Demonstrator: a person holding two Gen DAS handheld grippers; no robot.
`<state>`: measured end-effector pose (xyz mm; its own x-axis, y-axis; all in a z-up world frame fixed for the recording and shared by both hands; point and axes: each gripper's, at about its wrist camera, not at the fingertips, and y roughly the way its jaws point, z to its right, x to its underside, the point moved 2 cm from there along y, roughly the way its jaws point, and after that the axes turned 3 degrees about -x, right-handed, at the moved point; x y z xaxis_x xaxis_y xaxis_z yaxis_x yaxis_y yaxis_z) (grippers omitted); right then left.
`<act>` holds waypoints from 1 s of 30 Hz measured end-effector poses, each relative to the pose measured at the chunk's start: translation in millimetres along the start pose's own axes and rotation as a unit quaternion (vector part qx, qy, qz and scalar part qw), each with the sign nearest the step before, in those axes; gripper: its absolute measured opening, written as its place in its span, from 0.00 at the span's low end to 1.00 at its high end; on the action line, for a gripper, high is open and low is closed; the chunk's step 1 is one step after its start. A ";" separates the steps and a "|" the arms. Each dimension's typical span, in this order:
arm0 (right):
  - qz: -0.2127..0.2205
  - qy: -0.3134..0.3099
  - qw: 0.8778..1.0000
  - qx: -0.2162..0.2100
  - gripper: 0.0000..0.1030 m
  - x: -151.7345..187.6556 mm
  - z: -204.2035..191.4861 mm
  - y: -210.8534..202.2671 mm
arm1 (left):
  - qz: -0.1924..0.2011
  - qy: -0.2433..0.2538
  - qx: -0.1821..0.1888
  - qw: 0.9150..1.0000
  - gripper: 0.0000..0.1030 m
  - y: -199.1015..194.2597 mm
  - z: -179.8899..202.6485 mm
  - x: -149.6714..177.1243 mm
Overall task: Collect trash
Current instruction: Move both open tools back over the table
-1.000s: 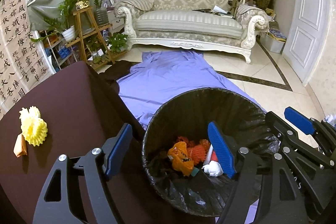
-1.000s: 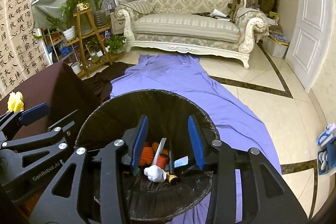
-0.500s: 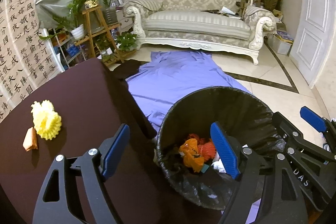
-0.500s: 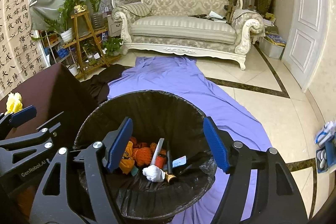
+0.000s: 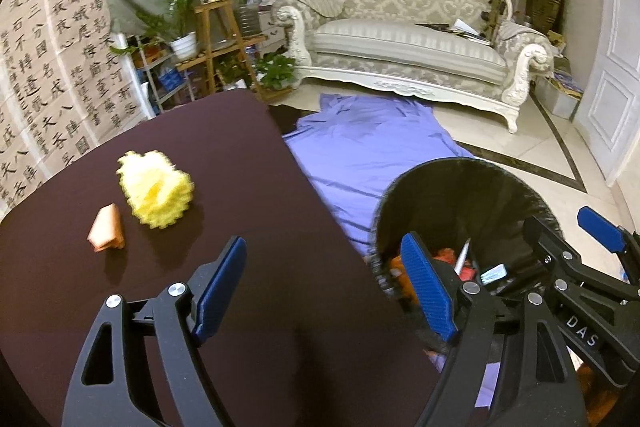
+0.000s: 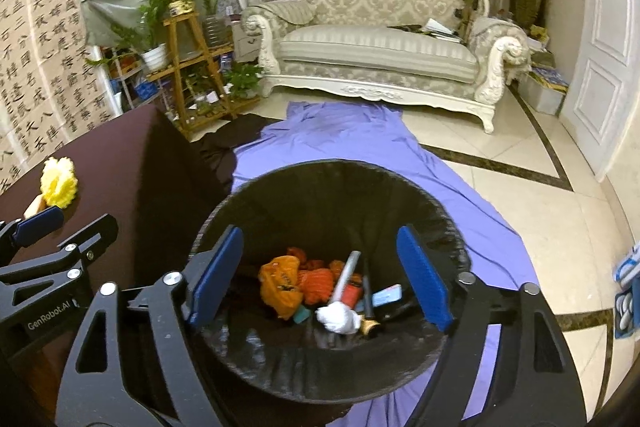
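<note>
With both the left gripper [image 5: 324, 291] and right gripper [image 6: 318, 277] spread and holding nothing, 2 scraps, a yellow foam net [image 5: 157, 190] and an orange wrapper [image 5: 107, 228], are lying on the table [image 5: 248, 163] beside the bin [image 6: 448, 227], and the light foam is risking slipping free or dropping outside the rim.

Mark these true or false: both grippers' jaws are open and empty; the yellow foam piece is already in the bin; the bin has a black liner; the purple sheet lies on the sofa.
1. Left gripper and right gripper: jaws open, empty. True.
2. Yellow foam piece is in the bin. False: it lies on the dark table, beside an orange scrap.
3. The bin has a black liner. True.
4. Purple sheet lies on the sofa. False: it lies on the floor.
</note>
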<state>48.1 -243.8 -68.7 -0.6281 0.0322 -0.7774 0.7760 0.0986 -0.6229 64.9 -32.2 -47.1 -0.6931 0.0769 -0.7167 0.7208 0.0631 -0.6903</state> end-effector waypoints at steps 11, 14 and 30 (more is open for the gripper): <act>-0.008 -0.056 0.997 -0.061 0.76 -0.2 -72.7 -2.0 | -0.010 -0.062 -0.059 0.996 0.75 -6.2 -75.6 18.9; -0.011 -0.071 0.994 -0.077 0.76 -0.7 -92.2 -0.2 | -0.017 -0.085 -0.076 0.993 0.75 -5.4 -99.4 24.6; -0.054 -0.148 0.980 -0.124 0.76 -8.7 -177.0 29.3 | -0.060 -0.144 -0.092 0.983 0.75 27.9 -161.6 17.7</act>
<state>66.3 -65.2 -64.8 -0.6334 -0.2774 -0.7224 0.6455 0.3256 -0.6909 74.0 131.7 -63.0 -0.7276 -0.2252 -0.6479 0.6046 0.2357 -0.7609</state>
